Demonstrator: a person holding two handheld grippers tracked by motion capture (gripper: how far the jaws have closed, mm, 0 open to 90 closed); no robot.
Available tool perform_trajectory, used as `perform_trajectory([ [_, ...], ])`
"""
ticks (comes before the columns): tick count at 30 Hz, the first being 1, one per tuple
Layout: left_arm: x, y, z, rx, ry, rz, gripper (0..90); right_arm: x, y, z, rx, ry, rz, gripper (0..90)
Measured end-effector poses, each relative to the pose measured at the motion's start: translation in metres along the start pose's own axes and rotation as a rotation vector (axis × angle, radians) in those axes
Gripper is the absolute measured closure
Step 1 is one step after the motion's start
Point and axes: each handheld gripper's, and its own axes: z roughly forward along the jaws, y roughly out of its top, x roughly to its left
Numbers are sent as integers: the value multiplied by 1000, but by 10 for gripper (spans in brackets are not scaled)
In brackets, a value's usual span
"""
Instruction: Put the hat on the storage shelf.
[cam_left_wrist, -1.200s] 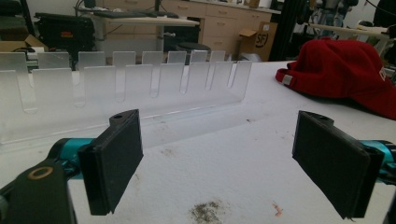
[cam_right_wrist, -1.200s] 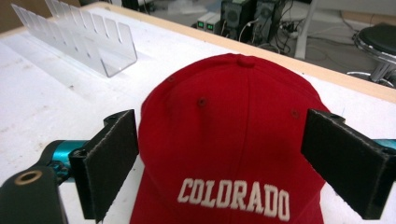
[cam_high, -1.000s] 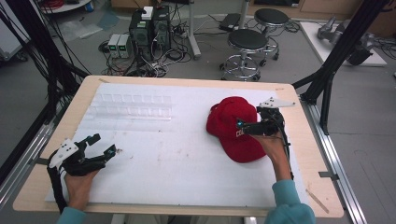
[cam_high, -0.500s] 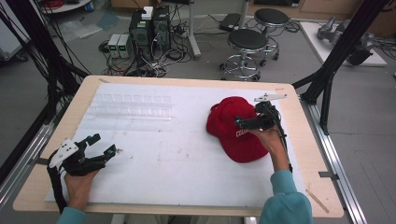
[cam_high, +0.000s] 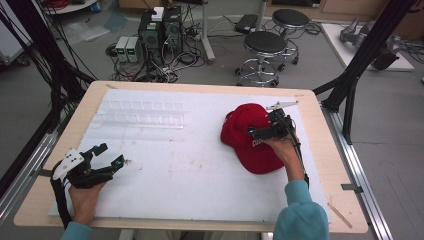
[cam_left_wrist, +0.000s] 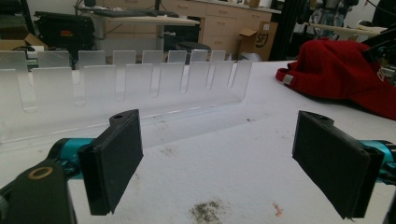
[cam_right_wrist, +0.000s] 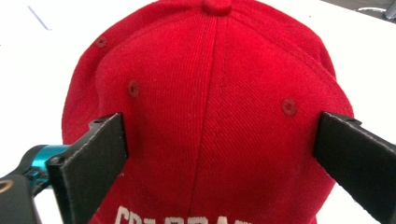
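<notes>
From above, a lab floor with stools lies behind my white worktop (cam_high: 200, 165); the red baseball cap (cam_high: 250, 137) sits right of centre under my right gripper (cam_high: 270, 131). My left gripper (cam_left_wrist: 219, 168) idles wide before a clear slotted rack (cam_left_wrist: 126, 88). Along my right gripper, wide jaws straddle the cap's soft, light corduroy crown; I'd pinch it there.

The high view looks forward and down over the whole table (cam_high: 150, 87). The right gripper view sits close above the red cap (cam_right_wrist: 215, 107), which lies at right in the high view (cam_high: 245, 135) and upper right in the low, table-level left gripper view (cam_left_wrist: 341, 70).
</notes>
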Motion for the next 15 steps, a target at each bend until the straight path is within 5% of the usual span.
perform_trajectory([
  [6, 0, 0, 0, 0, 0, -1, 163, 1, -1, 6, 40, 7, 4, 63],
  [15, 0, 0, 0, 0, 1, 0, 163, 3, -1, 13, 88, 4, -10, 232],
])
